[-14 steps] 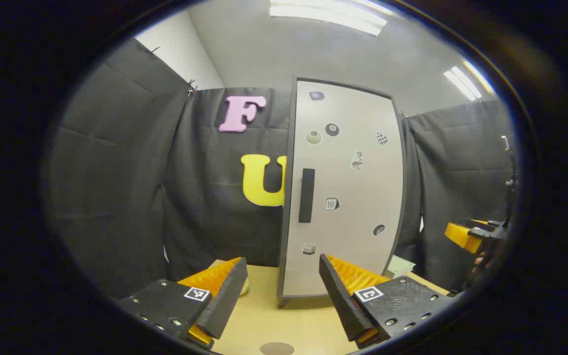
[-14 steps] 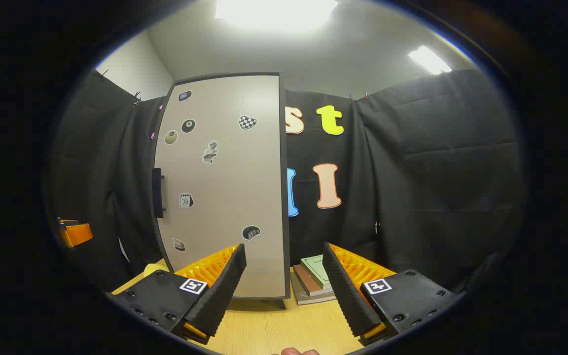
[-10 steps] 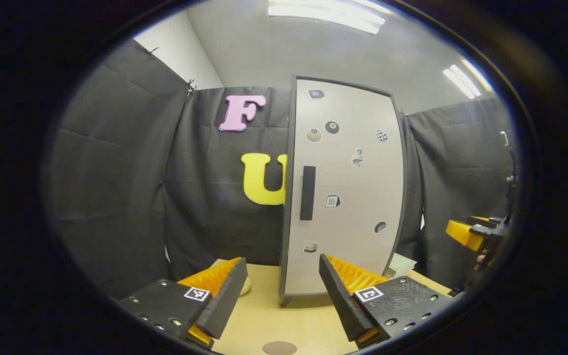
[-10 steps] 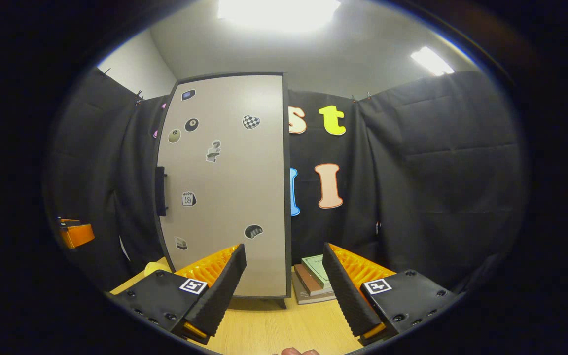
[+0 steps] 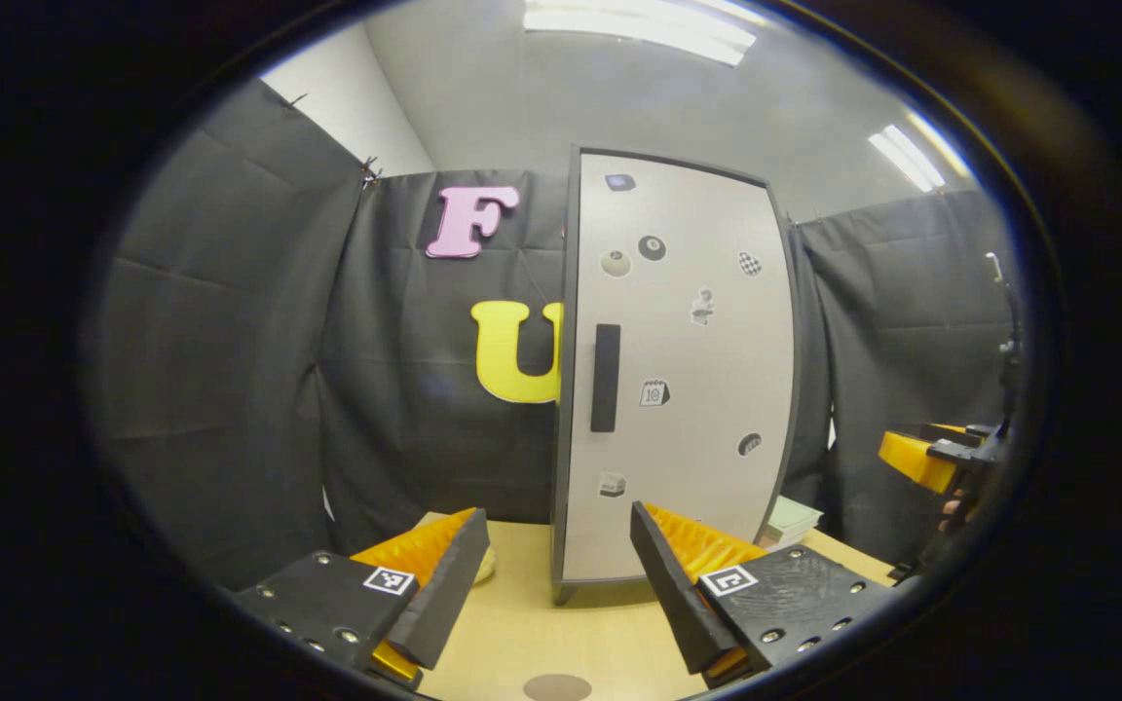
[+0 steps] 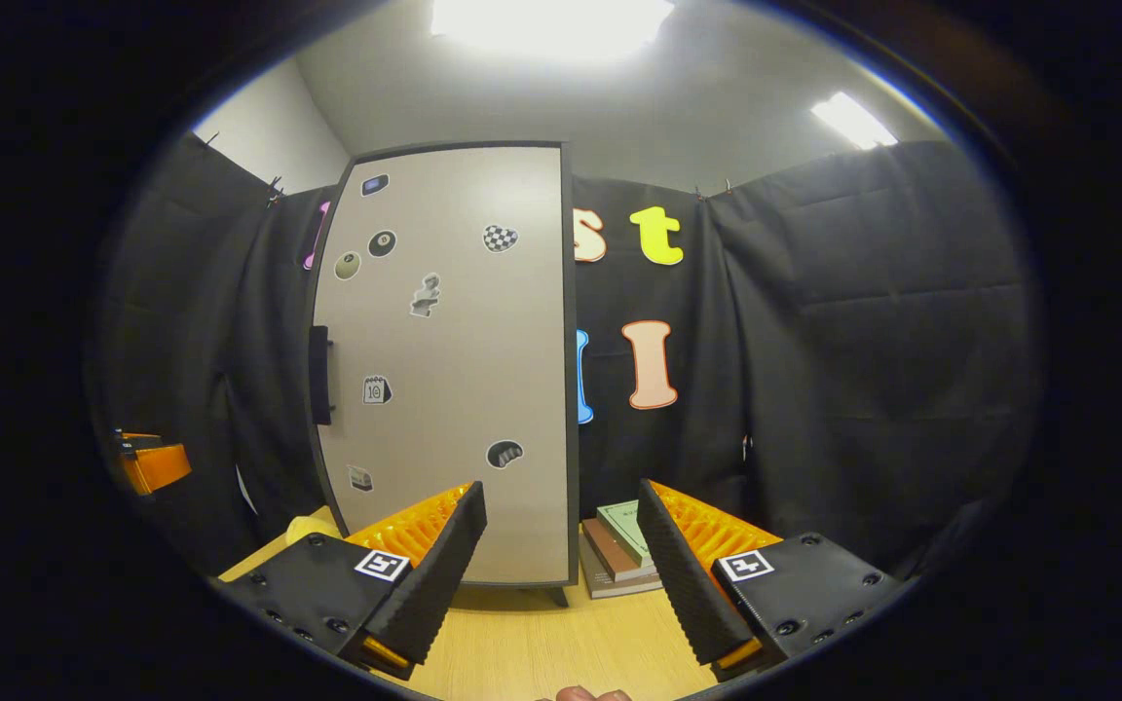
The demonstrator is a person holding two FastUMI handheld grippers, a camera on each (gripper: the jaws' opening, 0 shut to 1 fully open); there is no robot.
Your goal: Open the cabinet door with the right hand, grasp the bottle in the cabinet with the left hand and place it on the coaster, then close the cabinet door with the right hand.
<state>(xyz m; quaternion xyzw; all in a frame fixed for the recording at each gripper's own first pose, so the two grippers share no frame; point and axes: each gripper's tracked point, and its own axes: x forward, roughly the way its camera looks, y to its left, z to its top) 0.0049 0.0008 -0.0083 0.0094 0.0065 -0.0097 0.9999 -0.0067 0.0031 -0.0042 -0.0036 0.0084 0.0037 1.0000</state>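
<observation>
Grey cabinet door (image 6: 444, 360) shut, ahead of right gripper (image 6: 561, 574); both grippers wide open, empty; left gripper (image 5: 553, 584).

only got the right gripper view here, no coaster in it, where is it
Observer: In the left gripper view the coaster lies flat on the table, on the near side of the cabinet door and just short of the left gripper.
Operator: handle is edge on for me, what does it look like
Observer: Seen front on, the handle is a dark upright bar near the door's left edge, about halfway up.
Operator: is the left one holding anything
Observer: No, its jaws stand open with nothing between them.
</observation>
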